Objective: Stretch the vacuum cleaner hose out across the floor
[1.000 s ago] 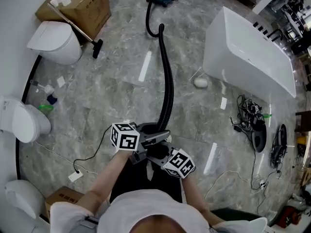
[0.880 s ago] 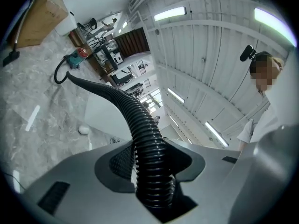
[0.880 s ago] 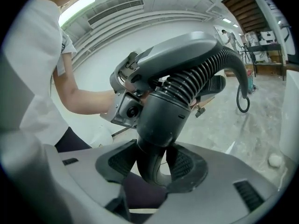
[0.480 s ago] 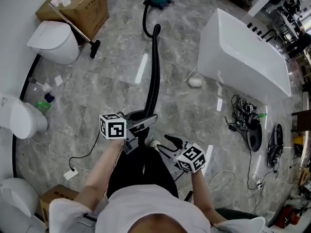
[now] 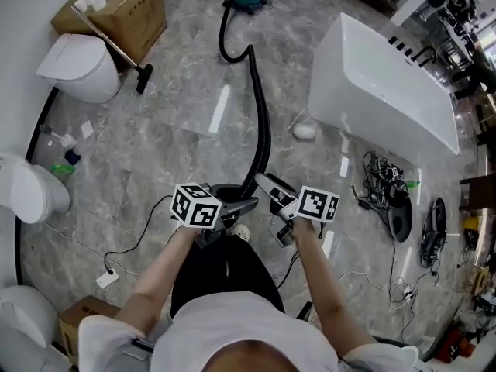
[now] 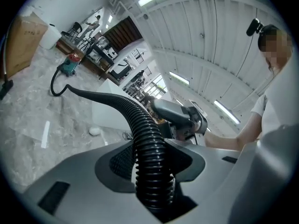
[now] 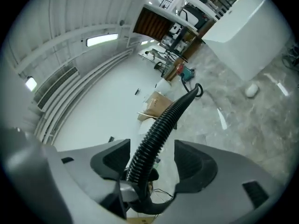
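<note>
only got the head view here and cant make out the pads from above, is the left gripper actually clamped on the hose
observer: Yes. In the left gripper view the left gripper has both pads pressed on the black ribbed hose.
operator: and the right one
observer: No grip there. In the right gripper view the right gripper has just been opening its jaws; the hose runs between them with a gap on each side.
operator: is the hose lying flat past the grippers
observer: Not near them. The left gripper view shows it arching up off the floor, then dropping toward the vacuum cleaner.
</note>
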Demonstrator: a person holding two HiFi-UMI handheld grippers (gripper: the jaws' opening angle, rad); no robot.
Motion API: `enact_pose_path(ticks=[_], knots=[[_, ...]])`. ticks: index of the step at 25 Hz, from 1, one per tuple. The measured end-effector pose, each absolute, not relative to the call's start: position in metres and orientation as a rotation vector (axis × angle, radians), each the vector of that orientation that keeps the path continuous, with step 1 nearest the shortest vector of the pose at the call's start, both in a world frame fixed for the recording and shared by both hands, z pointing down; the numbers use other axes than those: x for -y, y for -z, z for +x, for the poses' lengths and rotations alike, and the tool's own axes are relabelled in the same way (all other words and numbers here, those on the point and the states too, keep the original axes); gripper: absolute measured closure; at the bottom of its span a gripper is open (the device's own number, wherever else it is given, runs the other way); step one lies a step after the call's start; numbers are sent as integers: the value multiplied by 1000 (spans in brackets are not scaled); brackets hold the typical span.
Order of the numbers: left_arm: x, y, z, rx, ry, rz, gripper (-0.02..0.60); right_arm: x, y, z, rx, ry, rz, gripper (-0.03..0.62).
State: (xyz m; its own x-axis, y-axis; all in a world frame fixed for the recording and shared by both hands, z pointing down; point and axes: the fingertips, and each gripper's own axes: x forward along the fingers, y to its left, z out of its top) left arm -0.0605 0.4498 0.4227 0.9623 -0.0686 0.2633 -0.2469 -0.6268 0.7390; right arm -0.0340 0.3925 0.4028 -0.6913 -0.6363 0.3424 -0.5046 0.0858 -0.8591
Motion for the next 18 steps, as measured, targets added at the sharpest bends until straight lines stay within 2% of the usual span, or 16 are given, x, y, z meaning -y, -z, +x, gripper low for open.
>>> enact_pose_path(ticks=[5, 12, 18], knots=[[-453, -434, -54, 242, -309, 2230, 393, -386, -425, -45, -2164, 1772, -1252, 316], [-461, -451, -52, 295, -538, 2329, 393, -392, -440, -49, -2192, 1866, -1282, 347], [-456, -455, -52, 294, -501, 2316, 391, -389, -444, -45, -1935, 1878, -1158, 385]])
